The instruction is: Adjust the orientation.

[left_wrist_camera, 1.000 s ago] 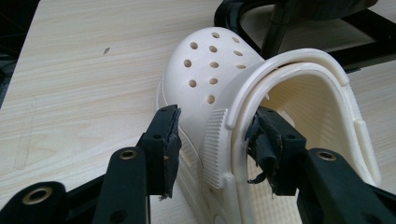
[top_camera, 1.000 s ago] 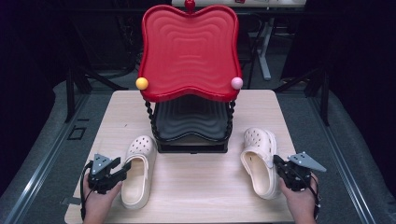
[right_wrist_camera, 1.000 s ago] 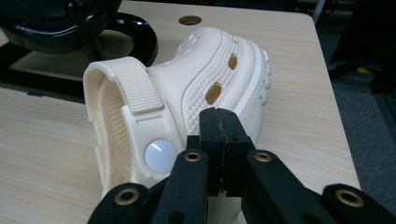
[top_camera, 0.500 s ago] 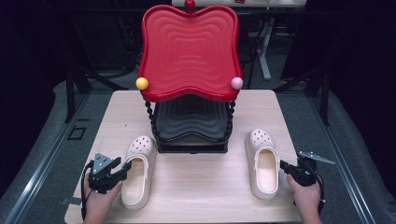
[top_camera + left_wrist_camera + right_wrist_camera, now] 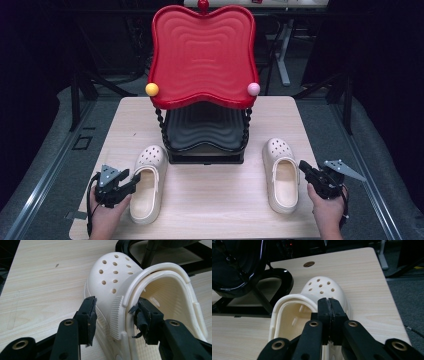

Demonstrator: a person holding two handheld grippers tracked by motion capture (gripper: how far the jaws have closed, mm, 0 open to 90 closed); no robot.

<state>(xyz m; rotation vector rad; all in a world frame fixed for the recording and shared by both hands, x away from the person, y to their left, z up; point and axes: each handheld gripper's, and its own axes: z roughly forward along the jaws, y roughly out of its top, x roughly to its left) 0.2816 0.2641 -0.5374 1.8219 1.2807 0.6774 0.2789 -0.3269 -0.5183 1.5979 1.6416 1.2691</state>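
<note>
Up front on the wooden table (image 5: pixel 210 210) lie two cream clogs, toes pointing away from the person, one on each side of a two-tier stand. Left clog (image 5: pixel 146 183) sits at the person's left, and the left gripper (image 5: pixel 131 182) straddles its outer side wall near the heel: in the left gripper view the jaws stand spread, one pad outside the ribbed strap hinge, the other inside the opening, neither plainly pressing the wall. Right clog (image 5: pixel 281 175) lies at the person's right; the right gripper (image 5: pixel 303 168) is just beside its outer edge, and in the right gripper view its jaws are pressed together with nothing between them, above the clog's rim. Each gripper is held by one hand. Between the clogs stands the stand, with one red tray (image 5: pixel 202 55) above one black tray (image 5: pixel 204 131), a yellow ball (image 5: pixel 152 89) and a pink ball (image 5: pixel 253 89) at the red tray's front corners. No readable writing shows.
</note>
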